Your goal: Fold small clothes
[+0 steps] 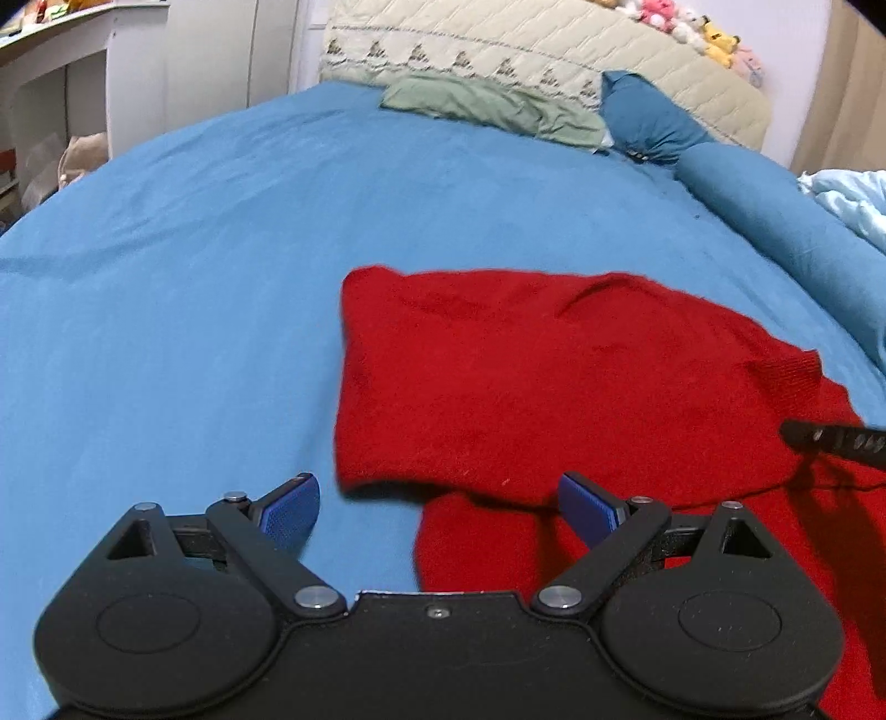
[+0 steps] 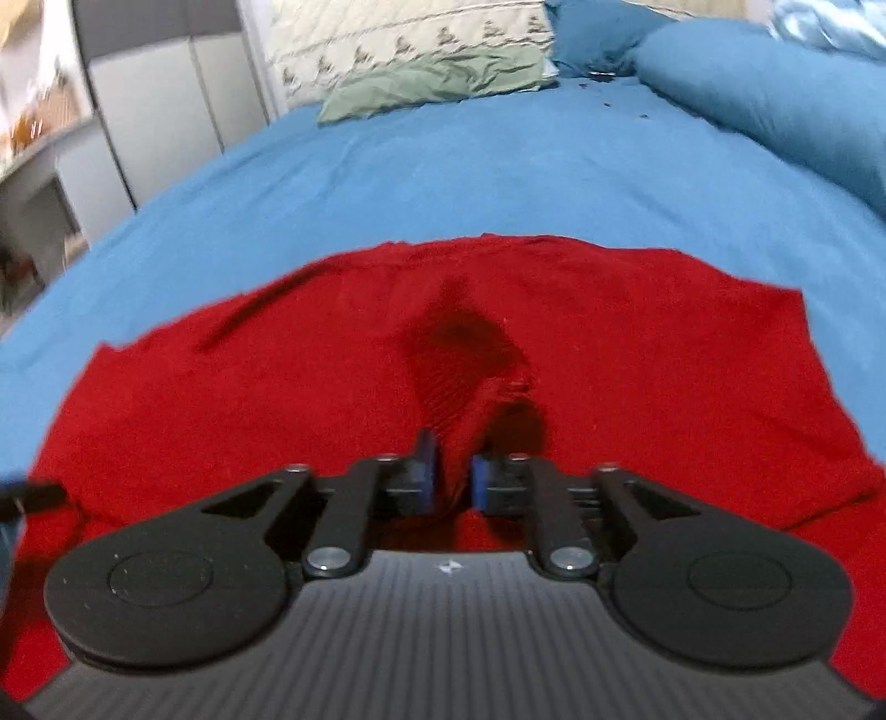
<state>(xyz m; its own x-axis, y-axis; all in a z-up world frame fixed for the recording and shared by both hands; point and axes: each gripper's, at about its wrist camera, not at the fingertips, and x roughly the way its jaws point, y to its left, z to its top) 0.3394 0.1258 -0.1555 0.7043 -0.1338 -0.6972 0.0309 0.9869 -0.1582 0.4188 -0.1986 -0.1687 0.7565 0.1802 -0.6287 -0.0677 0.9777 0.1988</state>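
A: Left gripper (image 1: 439, 507) fingers wide, red knit (image 1: 554, 376) flat on the blue bed (image 1: 194, 277)

B: Right gripper (image 2: 453, 479) fingers narrow, a knit ridge between them; whether they pinch it, unclear. Toys (image 1: 692, 25) only in left view

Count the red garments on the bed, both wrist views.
1. A single red knit garment lies on the blue bedsheet, partly folded over itself, directly ahead of both grippers. The green cloth by the headboard is not red. More may lie outside the frames.
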